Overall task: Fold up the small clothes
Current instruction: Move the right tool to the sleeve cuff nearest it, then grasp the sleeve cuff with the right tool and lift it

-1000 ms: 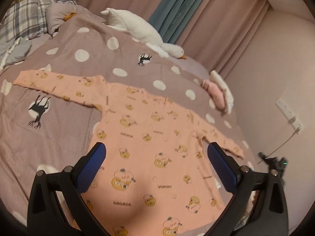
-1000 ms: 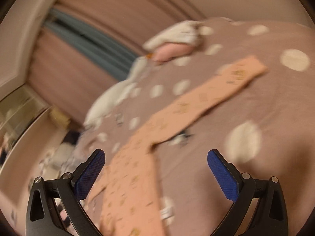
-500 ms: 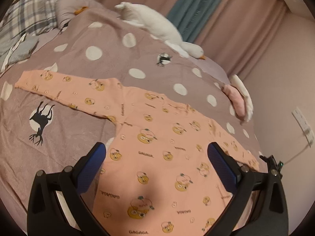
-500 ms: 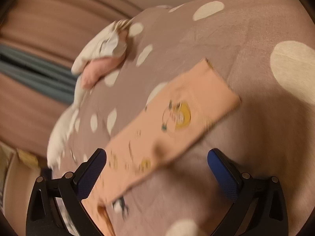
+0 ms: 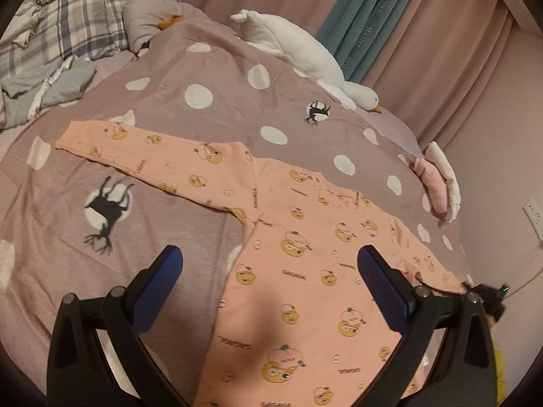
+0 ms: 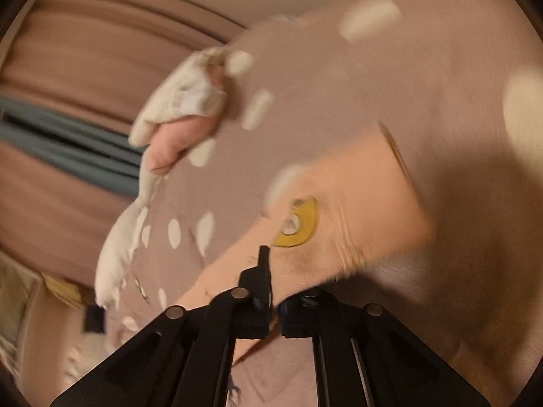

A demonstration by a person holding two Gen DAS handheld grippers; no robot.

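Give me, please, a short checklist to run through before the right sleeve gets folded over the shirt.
1. Right gripper shut on the sleeve near its cuff: ok.
2. Both layers of the sleeve caught: cannot tell, the picture is blurred.
3. Left gripper open above the shirt, holding nothing: ok.
4. Shirt body flat on the blanket: ok.
5. Other sleeve spread out straight: ok.
6. Landing spot on the shirt body free of the goose toy and folded clothes: ok.

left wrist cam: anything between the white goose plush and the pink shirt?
Only bare bedspread, with white dots and a black deer print, between goose plush and pink shirt; left wrist view.
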